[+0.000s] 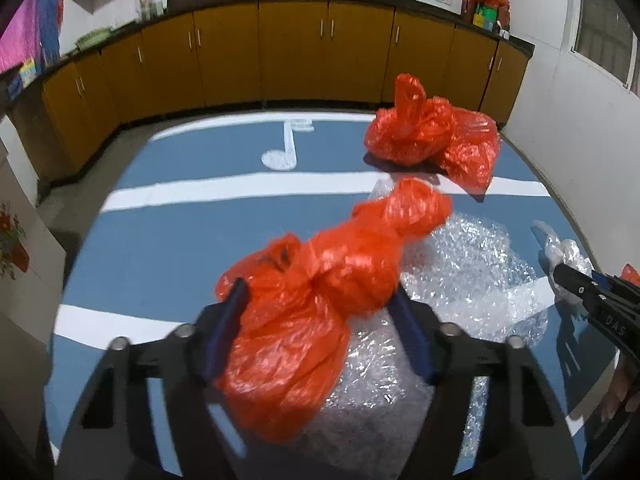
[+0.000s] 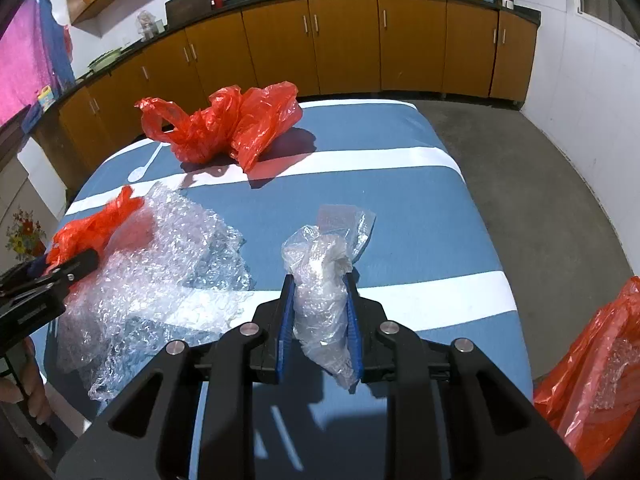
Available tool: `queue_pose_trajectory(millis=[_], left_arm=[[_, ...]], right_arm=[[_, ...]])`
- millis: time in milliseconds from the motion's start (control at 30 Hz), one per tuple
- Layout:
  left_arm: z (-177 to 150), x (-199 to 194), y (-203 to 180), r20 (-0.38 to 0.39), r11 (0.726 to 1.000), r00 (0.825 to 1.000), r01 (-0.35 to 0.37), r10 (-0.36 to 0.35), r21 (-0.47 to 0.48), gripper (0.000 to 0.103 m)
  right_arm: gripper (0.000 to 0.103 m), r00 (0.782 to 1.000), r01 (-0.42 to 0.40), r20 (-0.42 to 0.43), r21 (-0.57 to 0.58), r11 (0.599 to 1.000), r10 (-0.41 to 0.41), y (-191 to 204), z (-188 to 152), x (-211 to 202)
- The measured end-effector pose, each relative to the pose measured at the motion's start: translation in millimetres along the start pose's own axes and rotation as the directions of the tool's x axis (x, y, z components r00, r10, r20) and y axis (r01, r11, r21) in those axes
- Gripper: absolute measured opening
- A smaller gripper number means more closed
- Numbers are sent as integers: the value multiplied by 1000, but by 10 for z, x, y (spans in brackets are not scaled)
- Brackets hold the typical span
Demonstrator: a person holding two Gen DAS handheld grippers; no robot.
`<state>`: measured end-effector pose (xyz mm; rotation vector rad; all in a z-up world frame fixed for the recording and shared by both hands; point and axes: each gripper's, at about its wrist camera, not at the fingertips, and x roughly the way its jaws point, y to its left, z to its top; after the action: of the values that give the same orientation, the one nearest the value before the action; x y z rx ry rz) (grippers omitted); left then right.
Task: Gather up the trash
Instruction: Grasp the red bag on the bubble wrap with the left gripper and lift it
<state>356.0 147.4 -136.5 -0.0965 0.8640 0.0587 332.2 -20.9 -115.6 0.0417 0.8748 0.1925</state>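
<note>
Crinkled plastic trash on a blue, white-striped table

The left hand-held gripper [image 1: 320,300] has its blue pads against a knotted, glossy orange bag [image 1: 320,300], whose long axis runs away up-right over rumpled bubble wrap [image 1: 472,272]. The right hand-held gripper [image 2: 320,308], set narrow, pinches a clear crumpled plastic bag [image 2: 320,280] standing upright. A second orange bag [image 2: 224,124] lies loose at the table's [image 2: 400,208] far end.
</note>
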Motion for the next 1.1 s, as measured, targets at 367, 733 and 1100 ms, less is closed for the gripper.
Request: queue_pose_trajectory(millis=[367, 733, 1100], left_arm=[[-48, -103, 27, 30, 999, 999, 42, -41, -23, 25], [-70, -410, 189, 92, 996, 995, 40, -32, -85, 21], [-113, -867, -17, 148, 994, 985, 94, -85, -58, 21]], right_arm=[[24, 1000, 3, 4, -10, 1000, -3, 18, -40, -41], [24, 1000, -2, 29, -6, 1000, 2, -13, -85, -246], [24, 996, 1, 91, 22, 1000, -4, -134, -177, -714]])
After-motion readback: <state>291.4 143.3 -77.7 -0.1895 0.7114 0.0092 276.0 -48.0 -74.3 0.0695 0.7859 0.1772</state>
